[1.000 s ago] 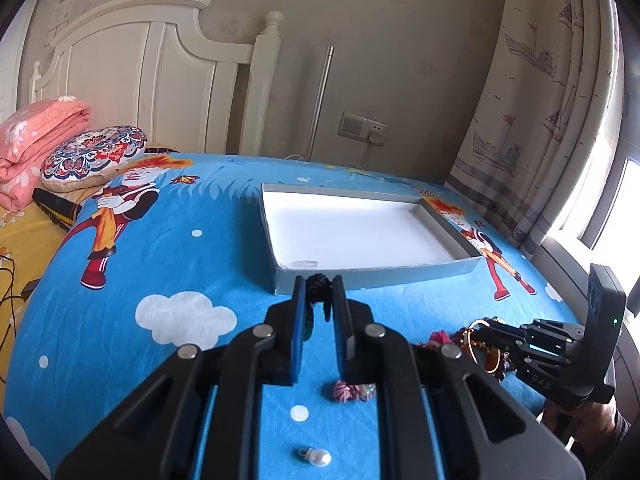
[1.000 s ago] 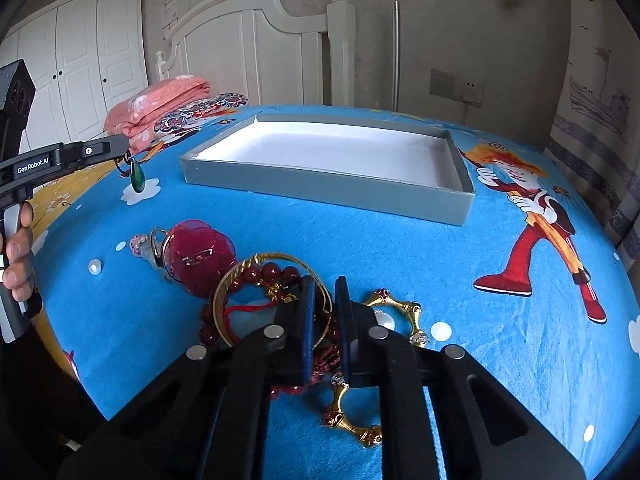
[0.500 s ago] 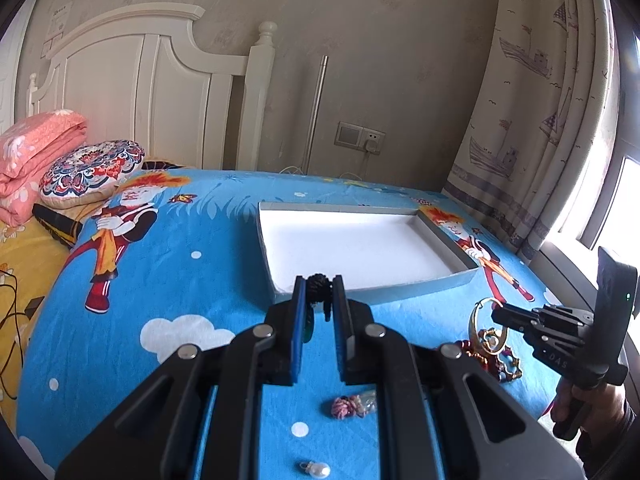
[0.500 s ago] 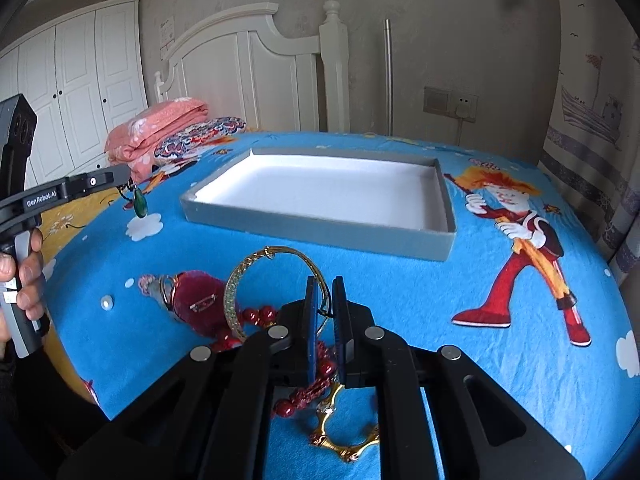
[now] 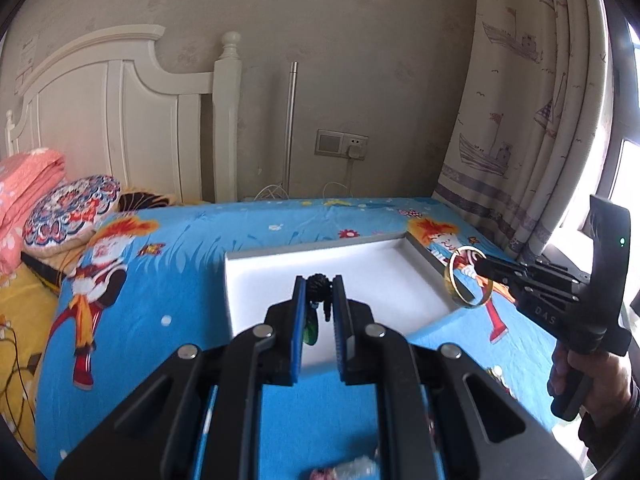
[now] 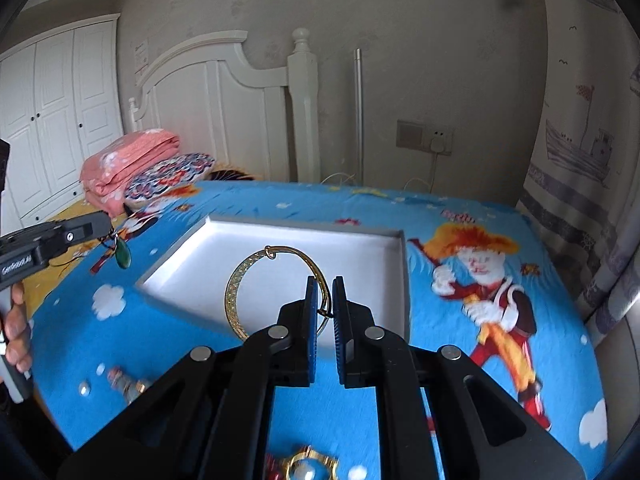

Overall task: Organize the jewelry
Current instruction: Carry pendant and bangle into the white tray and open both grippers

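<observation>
Although down among the pile on the blue bedspread [image 6: 460, 216] a second ago, now holds the gold bangle [image 6: 256, 292] in the air over the near edge of the grey tray [image 6: 280, 248], pinched by its thin wire between the nearly closed tips of the right gripper [image 6: 324, 292]. Likewise brings the green pendant [image 5: 310, 330] up to the tray's front, dangling beneath the left gripper [image 5: 320, 296], clamped on its black cord. Suggests both pickups done, only the drops remaining. Shows nothing inside the tray yet, just white lining. Leaves a gold-and-blue piece [image 6: 304, 466] and a pearl [image 6: 84, 389] on the cover.
</observation>
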`<state>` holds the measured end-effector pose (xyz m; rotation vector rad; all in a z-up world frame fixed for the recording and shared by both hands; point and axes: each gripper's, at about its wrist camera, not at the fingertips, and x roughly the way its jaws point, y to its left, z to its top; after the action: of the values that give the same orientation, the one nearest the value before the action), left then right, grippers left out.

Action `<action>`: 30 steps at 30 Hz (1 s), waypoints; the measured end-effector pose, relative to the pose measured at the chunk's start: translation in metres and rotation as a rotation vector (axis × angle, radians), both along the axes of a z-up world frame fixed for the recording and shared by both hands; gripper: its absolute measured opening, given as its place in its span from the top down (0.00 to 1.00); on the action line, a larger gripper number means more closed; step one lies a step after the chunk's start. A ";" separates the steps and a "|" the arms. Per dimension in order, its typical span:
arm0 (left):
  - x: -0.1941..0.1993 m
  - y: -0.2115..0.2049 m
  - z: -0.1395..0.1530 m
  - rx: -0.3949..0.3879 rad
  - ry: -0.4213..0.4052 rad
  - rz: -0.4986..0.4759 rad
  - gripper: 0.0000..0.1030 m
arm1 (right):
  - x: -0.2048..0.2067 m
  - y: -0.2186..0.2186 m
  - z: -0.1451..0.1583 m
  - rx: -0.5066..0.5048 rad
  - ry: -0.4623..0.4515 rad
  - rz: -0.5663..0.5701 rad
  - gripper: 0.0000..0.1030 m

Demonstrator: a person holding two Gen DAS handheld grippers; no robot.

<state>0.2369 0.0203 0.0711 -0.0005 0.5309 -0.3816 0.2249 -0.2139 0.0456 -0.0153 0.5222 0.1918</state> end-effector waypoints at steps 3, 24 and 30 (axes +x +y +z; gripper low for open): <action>0.031 -0.022 -0.003 0.037 0.032 0.010 0.88 | 0.028 0.009 0.001 -0.016 0.004 -0.036 0.90; 0.124 -0.069 -0.072 0.118 0.277 0.033 0.69 | 0.112 0.016 -0.055 0.016 0.255 -0.127 0.90; 0.126 -0.068 -0.076 0.118 0.293 0.036 0.67 | 0.114 0.014 -0.060 0.015 0.266 -0.127 0.90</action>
<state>0.3630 -0.0478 -0.0046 0.0481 0.8413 -0.3157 0.3392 -0.1994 -0.0147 0.0590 0.7849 0.0736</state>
